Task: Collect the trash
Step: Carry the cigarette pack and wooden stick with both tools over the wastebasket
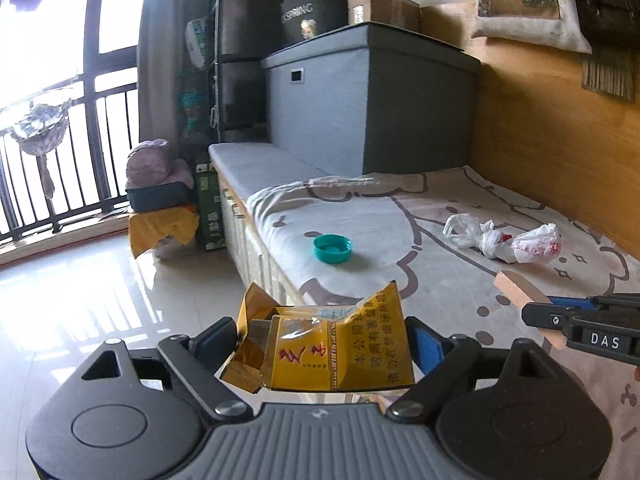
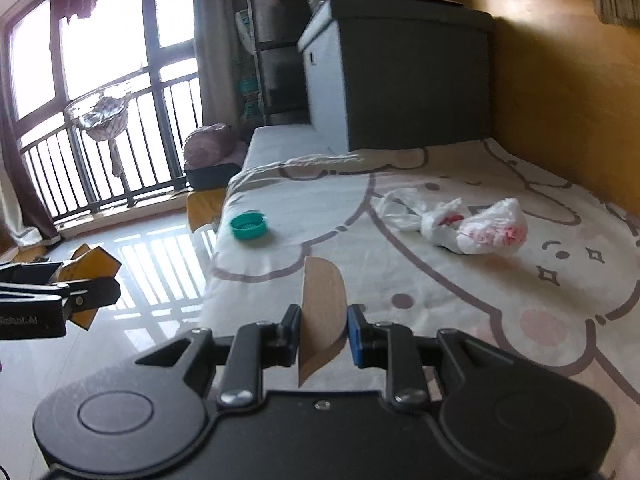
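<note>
With the left claw (image 1: 326, 350) pinching the crumpled yellow packet (image 1: 320, 354) and the right claw (image 2: 324, 336) clamped on a cardboard scrap (image 2: 322, 312) above the bed's edge (image 2: 440, 280), both grips should hold firm until a bin is reached.

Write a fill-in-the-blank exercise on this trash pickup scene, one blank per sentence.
1. The left gripper holds a crumpled ____ packet.
2. The right gripper pinches a curved piece of ____.
3. The teal bottle cap lies on the blanket with its open side facing ____.
4. The ____ plastic bag lies untouched.

Missing words: yellow; cardboard; up; white
</note>
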The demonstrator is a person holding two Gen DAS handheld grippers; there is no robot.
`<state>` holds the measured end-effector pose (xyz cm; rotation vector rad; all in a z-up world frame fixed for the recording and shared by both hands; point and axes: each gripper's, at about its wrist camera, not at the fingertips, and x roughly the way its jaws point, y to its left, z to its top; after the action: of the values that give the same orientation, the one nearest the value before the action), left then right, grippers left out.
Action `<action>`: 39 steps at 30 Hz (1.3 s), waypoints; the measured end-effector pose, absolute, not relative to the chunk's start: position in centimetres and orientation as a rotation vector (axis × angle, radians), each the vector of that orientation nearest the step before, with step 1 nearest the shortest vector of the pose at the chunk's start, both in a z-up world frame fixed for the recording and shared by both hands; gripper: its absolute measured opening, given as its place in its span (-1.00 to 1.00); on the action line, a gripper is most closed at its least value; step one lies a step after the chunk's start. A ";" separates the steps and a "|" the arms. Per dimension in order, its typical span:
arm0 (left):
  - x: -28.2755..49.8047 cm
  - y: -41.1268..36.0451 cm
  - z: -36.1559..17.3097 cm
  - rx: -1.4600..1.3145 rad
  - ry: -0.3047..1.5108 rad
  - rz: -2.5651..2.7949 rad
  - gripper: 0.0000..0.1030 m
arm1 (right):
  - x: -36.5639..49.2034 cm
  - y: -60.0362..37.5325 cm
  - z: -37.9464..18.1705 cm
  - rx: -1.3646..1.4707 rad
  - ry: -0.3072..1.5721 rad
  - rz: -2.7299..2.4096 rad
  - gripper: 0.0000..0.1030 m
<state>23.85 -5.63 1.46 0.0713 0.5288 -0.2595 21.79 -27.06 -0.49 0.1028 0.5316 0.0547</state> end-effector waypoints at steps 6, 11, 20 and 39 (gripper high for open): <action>21.5 -3.5 2.2 0.029 0.527 -0.243 0.70 | 20.3 -24.7 1.3 0.075 0.527 0.079 -0.51; 19.8 -1.4 2.8 -0.005 0.519 -0.210 0.70 | 19.2 -22.7 2.4 0.061 0.528 0.105 -0.51; 17.3 2.8 2.8 -0.039 0.544 -0.160 0.69 | 18.4 -18.3 2.8 0.048 0.557 0.166 -0.51; 17.9 9.7 -2.3 -0.098 0.675 -0.064 0.67 | 21.3 -10.0 -2.1 0.017 0.741 0.285 -0.51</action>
<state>17.86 9.68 -2.29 -0.0977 0.6747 -0.0643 21.31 -9.97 -2.07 0.0174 0.7407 0.2855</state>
